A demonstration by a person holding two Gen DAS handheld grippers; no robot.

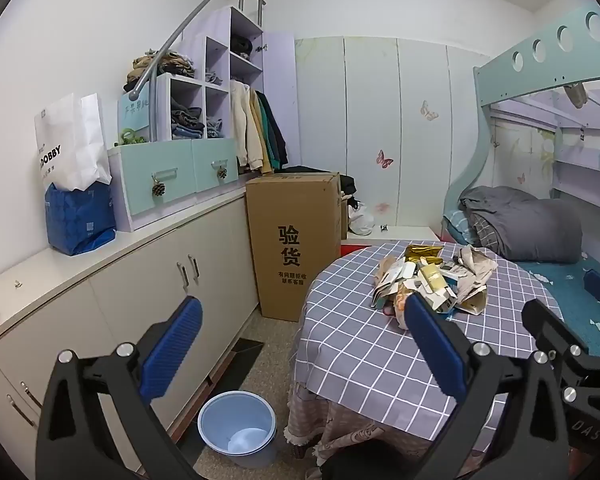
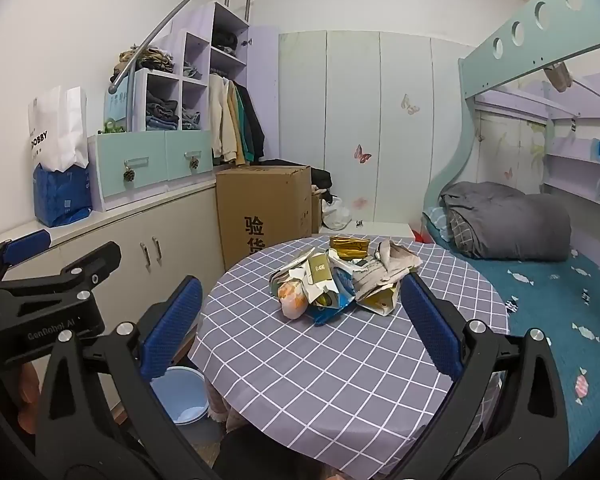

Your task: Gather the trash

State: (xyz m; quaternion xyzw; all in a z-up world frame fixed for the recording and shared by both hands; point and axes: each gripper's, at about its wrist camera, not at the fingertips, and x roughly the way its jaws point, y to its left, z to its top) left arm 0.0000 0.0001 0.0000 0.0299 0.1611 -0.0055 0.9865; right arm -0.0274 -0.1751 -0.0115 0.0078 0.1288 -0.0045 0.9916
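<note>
Approaching the trash pile (image 2: 340, 280) on the worktop (image 2: 300, 360), both released tools (image 2: 300, 320) must next grasp a piece for the bin (image 1: 236, 428).

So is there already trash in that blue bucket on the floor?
No, the blue bucket shows only its bare inside; the trash pile sits on the table.

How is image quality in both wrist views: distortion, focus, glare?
Left wrist: strong fisheye bending and dark corner vignette; trash pile sharp, left tongs slightly soft, lighting even. Right wrist: same curvature; trash pile crisp, right tongs soft, no glare, faint shadows on tablecloth.
</note>
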